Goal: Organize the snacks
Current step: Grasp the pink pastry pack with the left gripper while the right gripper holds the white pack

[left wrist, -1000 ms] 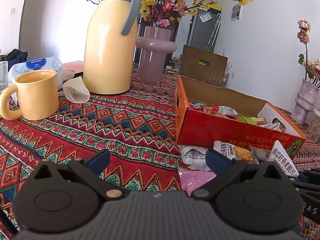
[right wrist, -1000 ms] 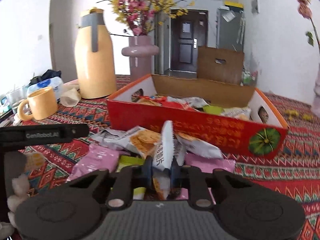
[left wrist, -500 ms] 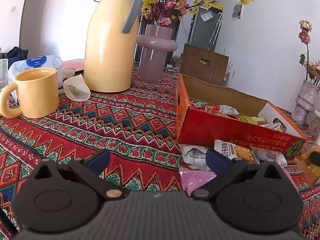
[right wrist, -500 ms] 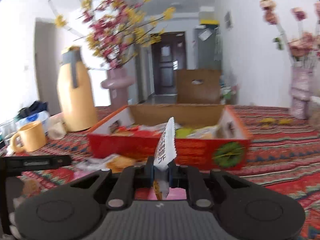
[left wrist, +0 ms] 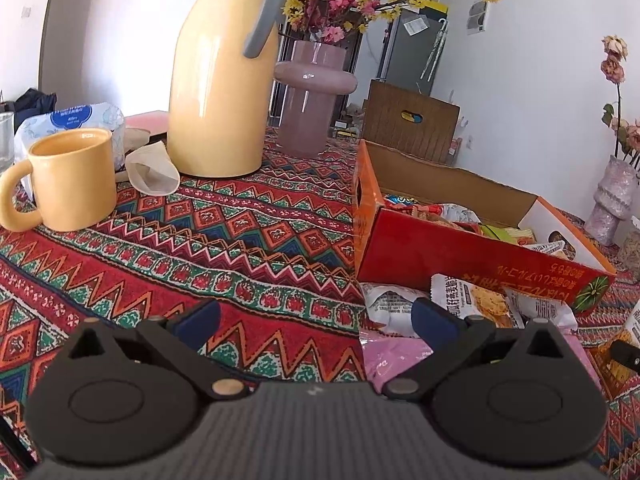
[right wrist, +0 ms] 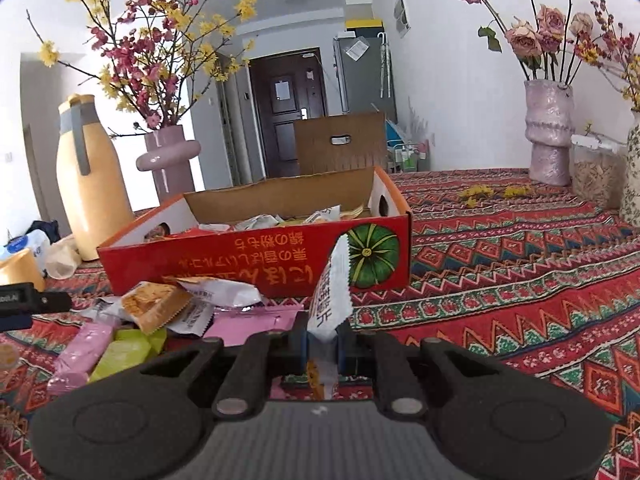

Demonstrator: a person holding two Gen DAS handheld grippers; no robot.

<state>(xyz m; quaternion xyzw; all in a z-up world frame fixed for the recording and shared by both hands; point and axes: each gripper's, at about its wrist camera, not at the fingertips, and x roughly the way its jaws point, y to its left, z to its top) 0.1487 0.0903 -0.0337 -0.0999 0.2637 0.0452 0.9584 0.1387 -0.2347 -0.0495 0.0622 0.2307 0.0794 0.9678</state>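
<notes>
My right gripper (right wrist: 322,346) is clamped on a white snack packet (right wrist: 332,296), which sticks up between the fingers in front of the red box (right wrist: 256,256). The box sits on the patterned tablecloth (right wrist: 520,264) with a few wrappers already inside. Just in front of it there's a loose pile — a cracker packet (right wrist: 154,306), pink packets (right wrist: 256,320) and a green packet (right wrist: 128,350). My left gripper (left wrist: 316,320) is spread wide with nothing in it, hovering over the cloth beside that same pile. Off to the left I can see the yellow mug (left wrist: 68,180) and the yellow thermos (left wrist: 224,80), well apart from the box.
</notes>
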